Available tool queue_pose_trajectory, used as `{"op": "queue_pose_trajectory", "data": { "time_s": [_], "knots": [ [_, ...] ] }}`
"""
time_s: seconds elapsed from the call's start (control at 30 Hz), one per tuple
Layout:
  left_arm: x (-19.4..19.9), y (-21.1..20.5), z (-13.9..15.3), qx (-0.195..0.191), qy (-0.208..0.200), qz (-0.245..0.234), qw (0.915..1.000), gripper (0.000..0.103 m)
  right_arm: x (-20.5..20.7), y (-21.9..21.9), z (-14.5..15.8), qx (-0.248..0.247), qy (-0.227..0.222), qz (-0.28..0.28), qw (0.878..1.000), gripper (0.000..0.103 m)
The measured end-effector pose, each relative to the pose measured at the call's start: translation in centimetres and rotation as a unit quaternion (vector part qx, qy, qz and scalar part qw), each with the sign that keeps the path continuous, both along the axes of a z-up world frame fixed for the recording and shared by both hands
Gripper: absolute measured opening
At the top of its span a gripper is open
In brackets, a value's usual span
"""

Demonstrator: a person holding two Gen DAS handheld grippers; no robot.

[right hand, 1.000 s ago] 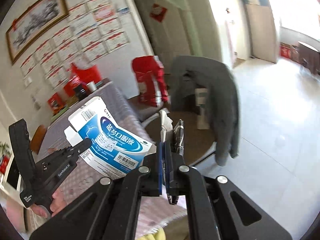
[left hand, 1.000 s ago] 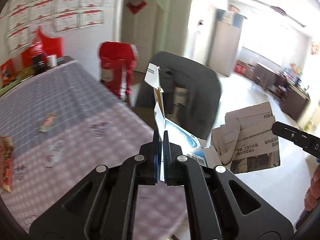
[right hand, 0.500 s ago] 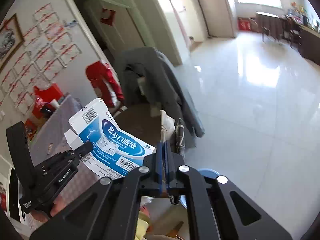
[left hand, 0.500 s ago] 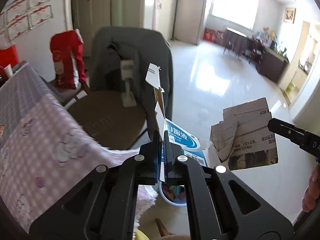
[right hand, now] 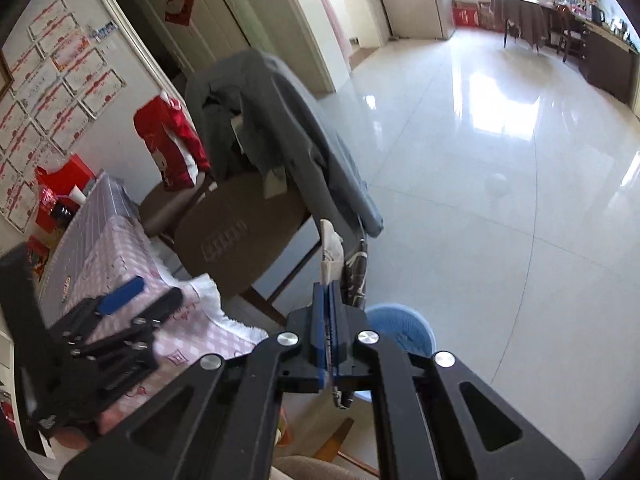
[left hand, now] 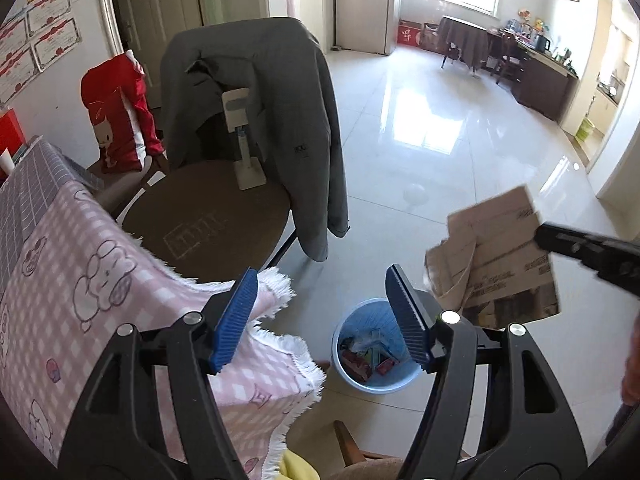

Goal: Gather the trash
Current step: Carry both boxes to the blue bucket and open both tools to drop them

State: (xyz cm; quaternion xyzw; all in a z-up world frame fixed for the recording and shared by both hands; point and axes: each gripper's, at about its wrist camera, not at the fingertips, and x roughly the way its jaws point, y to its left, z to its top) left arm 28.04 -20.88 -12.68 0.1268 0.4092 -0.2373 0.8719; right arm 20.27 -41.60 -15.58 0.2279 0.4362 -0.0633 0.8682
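The step in hand is the dropping of trash into the bin. On the left side of the left wrist view lies the pink checked tablecloth, its fringed corner hanging over the table edge. Just right of it is the left gripper. Its jaws are opening, the blue pads stand well apart, and nothing is between them. Through the gap, low on the tiled floor, stands the blue trash bin, which already has several wrappers and small packets inside. I judge that the left gripper has nothing more to release here.

Further right, the right gripper comes in from the edge of the picture and holds a crumpled cardboard piece by its right side. The cardboard hangs above the floor, up and to the right of the bin, not yet over its mouth. In the right wrist view the pads of this gripper are pressed together on the thin edge of the cardboard, and the bin rim shows just behind them.

The next move, as I judge it, calls for bringing the right gripper a little to the left, until the cardboard is over the bin's mouth, and then opening it. The piece looks wide against the bin, so it may catch on the rim if it falls flat; going in edge first seems safer.
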Motion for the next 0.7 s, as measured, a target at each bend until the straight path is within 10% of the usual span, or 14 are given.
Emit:
{"op": "queue_pose_trajectory", "data": {
  "time_s": [0.33,0.4,0.47,0.7],
  "knots": [
    [-0.8,2.1,0.7,-0.004,-0.010,0.015,0.9998,0.066,1.3,2.2,-2.1,-0.016,0.032,0.032,0.999,0.007],
    [-1.0,2.3,0.8,-0.004,-0.010,0.017,0.9998,0.066,1.6,2.8,-2.2,-0.043,0.046,0.042,0.997,0.049],
    [-1.2,2.6,0.9,-0.005,-0.010,0.019,0.9998,0.066,1.7,2.9,-2.2,-0.055,0.053,0.022,0.997,0.069],
    [-1.9,3.8,1.9,-0.025,-0.019,0.030,0.9990,0.066,1.4,4.0,-0.8,-0.065,0.030,0.029,0.997,0.069]
  ]
}}
